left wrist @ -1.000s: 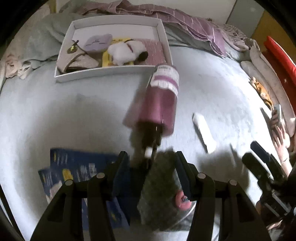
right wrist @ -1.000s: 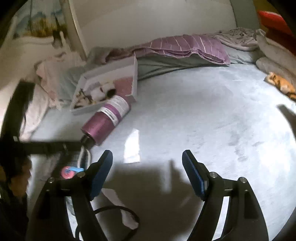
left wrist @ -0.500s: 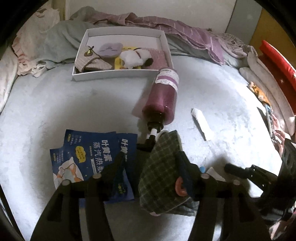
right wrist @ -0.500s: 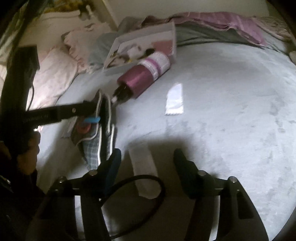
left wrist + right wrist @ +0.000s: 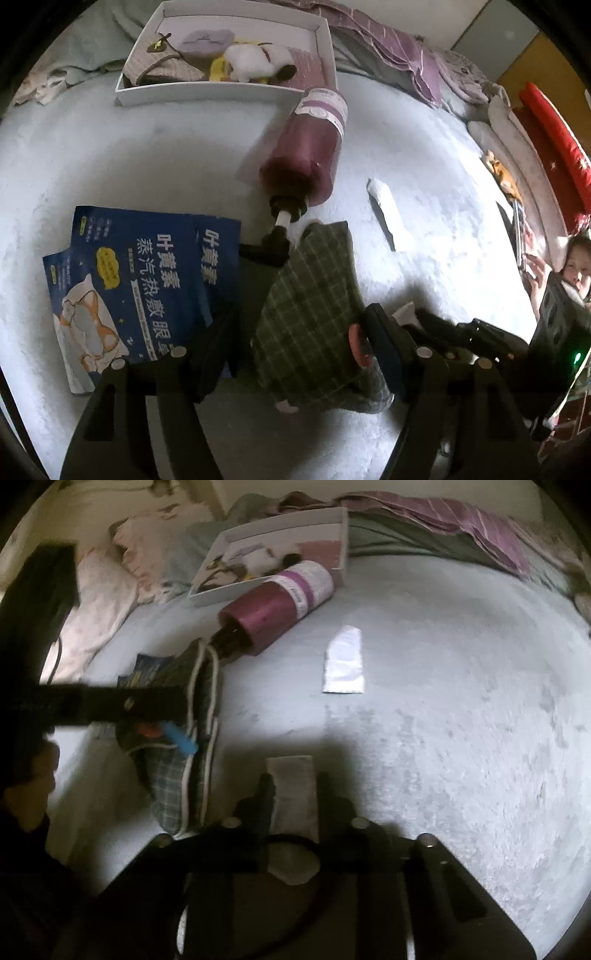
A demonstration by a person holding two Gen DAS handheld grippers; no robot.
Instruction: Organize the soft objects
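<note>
Right wrist: right hand-held gripper (image 5: 293, 794) closing on white packet (image 5: 293, 794), earlier wide open; left hand-held gripper (image 5: 295, 347) opening around plaid pouch (image 5: 314, 295) at 9 o'clock.

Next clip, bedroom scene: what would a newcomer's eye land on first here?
Probably the big purple pump bottle lying on its side mid-bed, its base toward the white box of soft things. Just below its nozzle sits a green plaid pouch between the left gripper fingers, whose jaws are opening, with blue packets beside it. In the right view, the right gripper is closing around a small white sachet.
</note>
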